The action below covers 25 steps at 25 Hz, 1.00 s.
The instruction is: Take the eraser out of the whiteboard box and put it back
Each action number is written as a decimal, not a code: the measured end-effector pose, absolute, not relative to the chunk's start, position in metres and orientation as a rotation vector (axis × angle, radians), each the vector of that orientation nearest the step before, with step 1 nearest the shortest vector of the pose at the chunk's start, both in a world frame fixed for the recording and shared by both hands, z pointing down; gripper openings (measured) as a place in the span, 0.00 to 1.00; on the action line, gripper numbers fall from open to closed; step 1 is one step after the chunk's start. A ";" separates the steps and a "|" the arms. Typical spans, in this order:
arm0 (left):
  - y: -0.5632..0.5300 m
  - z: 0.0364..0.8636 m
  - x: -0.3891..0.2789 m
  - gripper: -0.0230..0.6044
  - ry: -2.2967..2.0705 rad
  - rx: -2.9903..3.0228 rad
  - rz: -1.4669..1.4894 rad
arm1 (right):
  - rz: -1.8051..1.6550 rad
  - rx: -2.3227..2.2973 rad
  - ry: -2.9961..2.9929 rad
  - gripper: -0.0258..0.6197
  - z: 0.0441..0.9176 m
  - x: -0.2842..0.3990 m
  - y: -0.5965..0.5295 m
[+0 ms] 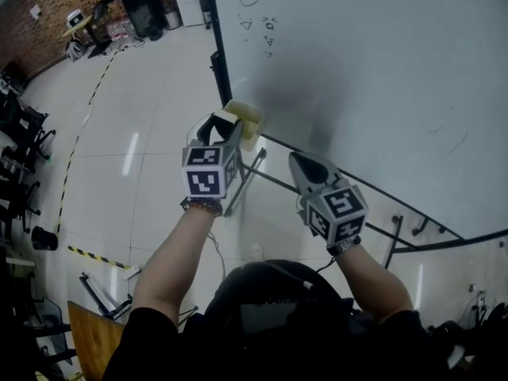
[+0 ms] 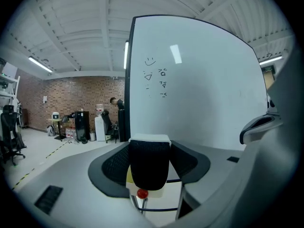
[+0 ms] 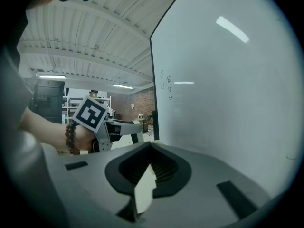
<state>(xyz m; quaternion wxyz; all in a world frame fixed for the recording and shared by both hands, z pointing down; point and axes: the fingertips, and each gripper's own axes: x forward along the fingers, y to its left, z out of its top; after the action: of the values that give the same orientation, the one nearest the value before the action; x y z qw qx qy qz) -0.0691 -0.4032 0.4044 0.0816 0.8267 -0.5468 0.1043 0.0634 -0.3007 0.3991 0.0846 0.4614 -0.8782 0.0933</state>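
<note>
The eraser point(image 2: 149, 163), black felt with a white back, sits between the mesh pads point(image 2: 113, 164) of my left gripper point(image 2: 149, 151), which is shut on it. In the head view that gripper point(image 1: 225, 127) hangs just short of the pale yellow box point(image 1: 248, 120) at the whiteboard's lower left corner. A sliver of the box point(image 2: 129, 175) shows under the eraser. My right gripper point(image 1: 300, 161) floats to the right in front of the whiteboard point(image 1: 373, 78), its jaws together and holding nothing. The right gripper view point(image 3: 151, 148) shows the same.
The whiteboard stands on a black metal frame point(image 1: 278, 182) with legs on the glossy floor. Faint doodles point(image 1: 266, 26) mark its upper left. Office chairs point(image 1: 20, 133) line the far left, and yellow-black tape point(image 1: 87, 254) crosses the floor. A red knob point(image 2: 141, 193) sits below the eraser.
</note>
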 end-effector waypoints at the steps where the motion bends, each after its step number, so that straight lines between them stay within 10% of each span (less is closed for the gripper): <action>1: -0.409 0.408 -0.070 0.43 -1.625 2.469 0.319 | 0.279 1.380 -2.615 0.08 0.400 0.061 -0.306; 25: -0.473 0.474 -0.066 0.54 -1.504 2.467 0.404 | 0.354 1.410 -2.536 0.08 0.429 0.047 -0.365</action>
<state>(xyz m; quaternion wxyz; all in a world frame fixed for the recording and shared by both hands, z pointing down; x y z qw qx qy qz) -0.0662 -0.4734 0.4741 0.1119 0.8403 -0.5123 0.1377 0.0469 -0.3649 0.4287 0.1088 0.4795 -0.8624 0.1203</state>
